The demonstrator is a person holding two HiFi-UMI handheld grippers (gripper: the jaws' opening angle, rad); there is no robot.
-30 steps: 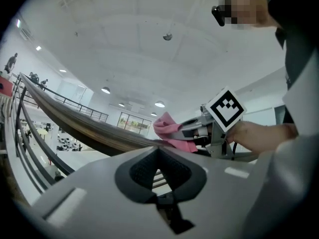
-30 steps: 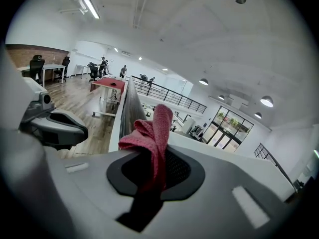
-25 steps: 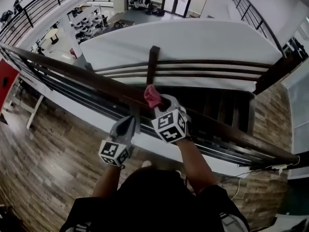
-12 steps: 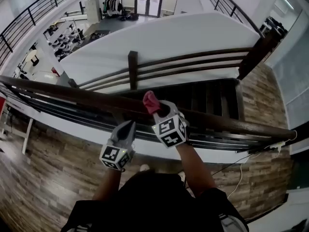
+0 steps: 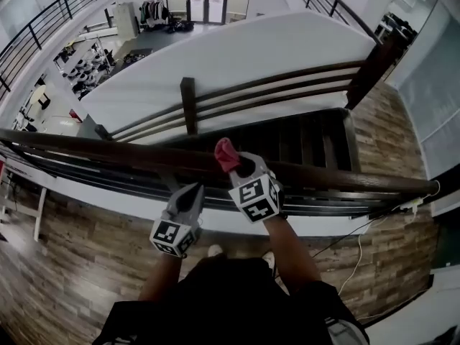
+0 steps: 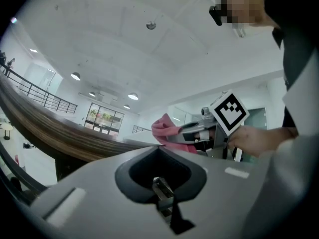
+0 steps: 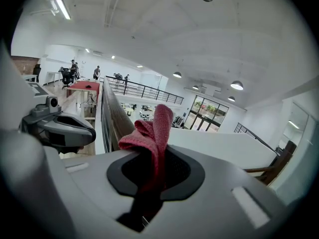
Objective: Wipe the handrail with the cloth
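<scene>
A dark brown wooden handrail [image 5: 100, 148] runs across the head view from left to right. My right gripper [image 5: 235, 162] is shut on a pink cloth [image 5: 226, 153], and the bunched cloth sits on the top of the rail near its middle. In the right gripper view the cloth [image 7: 153, 129] sticks up out of the jaws, with the rail [image 7: 112, 119] stretching away behind it. My left gripper [image 5: 192, 191] is shut and empty, just left of the right one and on the near side of the rail. In the left gripper view, the cloth [image 6: 163, 127] and right gripper [image 6: 200, 133] lie ahead.
Beyond the rail a dark stairwell [image 5: 309, 146] drops away, with a second wooden railing [image 5: 273, 85] and a white wall [image 5: 259, 49] behind it. Metal bars [image 5: 100, 182] run below the handrail. I stand on wood-plank floor [image 5: 65, 264]. A cable [image 5: 359, 250] lies at right.
The head view has swung, so the rail now lies more level. The right gripper, still shut on the cloth, seems to have slid slightly right along the rail. The left gripper stays beside it.
</scene>
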